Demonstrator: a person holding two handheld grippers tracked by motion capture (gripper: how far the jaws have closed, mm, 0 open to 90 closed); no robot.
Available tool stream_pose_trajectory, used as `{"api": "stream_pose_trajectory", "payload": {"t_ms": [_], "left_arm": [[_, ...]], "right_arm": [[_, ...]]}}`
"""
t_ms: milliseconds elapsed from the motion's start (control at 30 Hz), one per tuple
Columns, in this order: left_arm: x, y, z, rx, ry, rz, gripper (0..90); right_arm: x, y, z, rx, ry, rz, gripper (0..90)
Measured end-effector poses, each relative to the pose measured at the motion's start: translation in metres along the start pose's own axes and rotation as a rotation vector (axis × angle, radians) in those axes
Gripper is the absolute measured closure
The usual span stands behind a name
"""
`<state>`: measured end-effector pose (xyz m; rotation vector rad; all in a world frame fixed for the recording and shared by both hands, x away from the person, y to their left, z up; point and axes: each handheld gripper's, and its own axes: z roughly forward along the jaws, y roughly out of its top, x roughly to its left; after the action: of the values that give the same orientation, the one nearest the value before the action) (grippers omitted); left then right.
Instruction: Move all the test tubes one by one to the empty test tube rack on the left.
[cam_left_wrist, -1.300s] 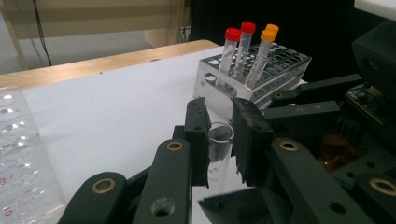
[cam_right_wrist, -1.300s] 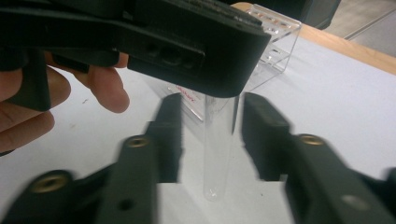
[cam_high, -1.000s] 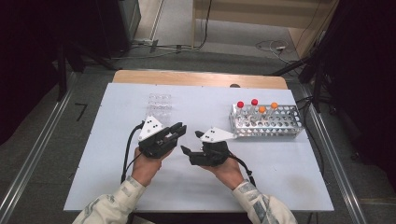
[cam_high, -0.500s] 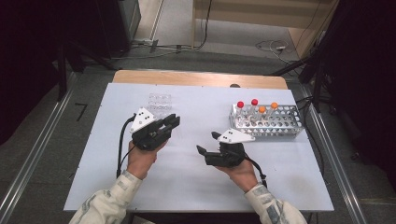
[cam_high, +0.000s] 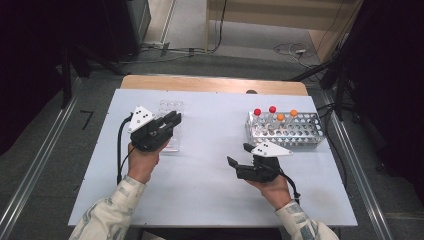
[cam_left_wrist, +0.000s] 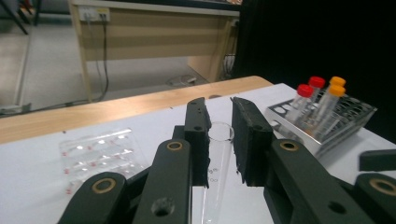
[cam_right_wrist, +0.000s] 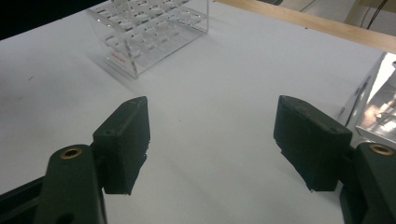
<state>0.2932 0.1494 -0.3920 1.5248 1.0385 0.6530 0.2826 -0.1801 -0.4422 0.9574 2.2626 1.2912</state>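
Now, line by line:

Left gripper: the left gripper (cam_high: 170, 121) is in the person's left hand (cam_high: 142, 162), over the left half of the white desk (cam_high: 210, 185); in the high view it overlaps the clear rack.

Left fingers: the two black fingers (cam_left_wrist: 198, 135) are clamped on a clear open-topped tube (cam_left_wrist: 215, 172), one pad against each side of it.

Tube: the tube runs lengthwise between the pads, its open rim just past their tips and its lower end leaving the bottom of the left gripper view; faint printed marks show on its wall.

Right gripper: the right gripper (cam_high: 239, 155) is in the right hand (cam_high: 272, 187), over the right half of the desk, well apart from the left gripper and just in front of the metal rack.

Right fingers: the fingers (cam_right_wrist: 126, 140) are wide apart with only bare desk between them.

Clear rack: a clear plastic rack (cam_high: 171, 107) stands on the desk at the far left.

Metal rack: a perforated metal rack (cam_high: 295, 132) stands at the far right and carries four capped tubes, two with red caps (cam_high: 257, 112) and two with orange caps (cam_high: 293, 113), all at its left end.
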Motion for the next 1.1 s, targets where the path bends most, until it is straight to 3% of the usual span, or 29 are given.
{"api": "stream_pose_trajectory", "payload": {"t_ms": [500,867,1100], "left_arm": [[0.012,0.001,0.010,-0.008,0.116,0.071,77.0],[0.014,-0.011,0.018,0.010,0.131,0.103,76.9],[0.011,-0.024,0.026,0.058,0.136,0.134,76.9]], "right_arm": [[-0.008,-0.003,-0.006,-0.001,-0.021,0.023,26.1],[-0.009,-0.003,-0.005,-0.002,-0.023,0.023,26.2],[-0.009,-0.004,-0.005,-0.001,-0.025,0.025,26.3]]}}
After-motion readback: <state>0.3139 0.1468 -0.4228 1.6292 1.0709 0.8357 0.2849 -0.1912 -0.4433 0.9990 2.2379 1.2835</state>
